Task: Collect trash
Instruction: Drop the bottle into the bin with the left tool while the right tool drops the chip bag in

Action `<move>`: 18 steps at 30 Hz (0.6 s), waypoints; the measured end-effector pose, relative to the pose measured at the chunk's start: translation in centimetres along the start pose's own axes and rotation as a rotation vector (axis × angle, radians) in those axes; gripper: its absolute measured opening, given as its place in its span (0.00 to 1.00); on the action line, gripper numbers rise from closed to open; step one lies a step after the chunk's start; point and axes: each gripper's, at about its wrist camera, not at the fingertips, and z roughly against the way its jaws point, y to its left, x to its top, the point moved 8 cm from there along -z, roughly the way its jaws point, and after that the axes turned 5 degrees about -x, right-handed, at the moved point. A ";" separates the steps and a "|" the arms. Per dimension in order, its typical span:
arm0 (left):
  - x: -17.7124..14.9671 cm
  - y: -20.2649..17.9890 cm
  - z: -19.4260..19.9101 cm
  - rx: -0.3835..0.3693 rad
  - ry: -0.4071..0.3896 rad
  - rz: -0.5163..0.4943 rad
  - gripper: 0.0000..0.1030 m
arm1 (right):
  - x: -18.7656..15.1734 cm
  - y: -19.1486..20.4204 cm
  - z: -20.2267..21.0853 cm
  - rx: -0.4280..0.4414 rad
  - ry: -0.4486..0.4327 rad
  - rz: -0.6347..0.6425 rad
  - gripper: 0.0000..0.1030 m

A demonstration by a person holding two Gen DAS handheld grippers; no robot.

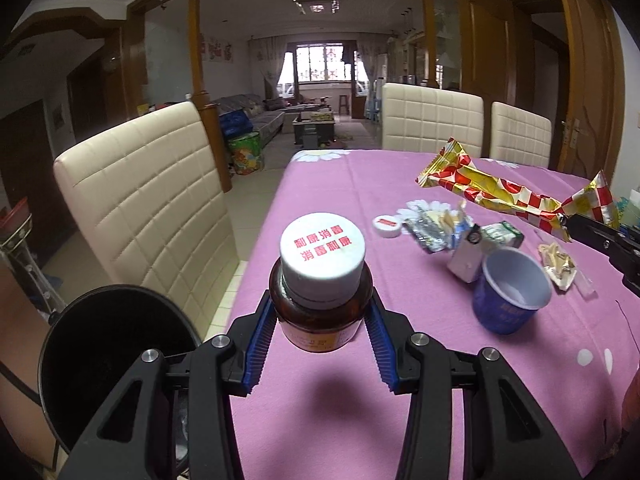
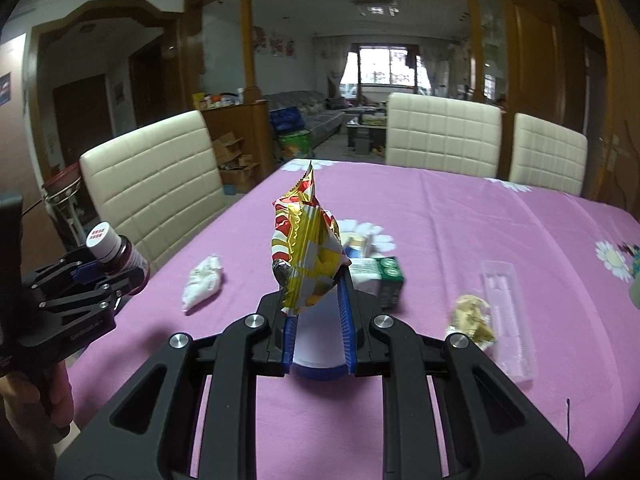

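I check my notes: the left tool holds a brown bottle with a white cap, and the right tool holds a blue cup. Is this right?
Not quite. The left tool does hold the brown bottle, but the right tool holds a red and gold wrapper, as the right wrist view shows. The blue cup stands on the table.

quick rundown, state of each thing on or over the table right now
left tool: shut on brown bottle
brown bottle: capped, held upright
right tool: shut on snack wrapper
snack wrapper: crumpled, lifted
blue cup: open, tilted
loose cap: off, on tablecloth
tissue: crumpled
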 end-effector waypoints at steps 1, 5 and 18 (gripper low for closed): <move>-0.1 0.4 0.1 0.007 0.001 0.004 0.42 | 0.0 0.8 -0.1 0.012 0.000 0.015 0.19; -0.7 2.2 0.5 0.036 0.002 0.021 0.42 | -0.1 3.5 -0.6 0.051 0.006 0.063 0.19; -3.1 9.7 3.1 0.184 0.003 0.098 0.42 | -0.6 13.1 -0.7 0.246 0.012 0.243 0.19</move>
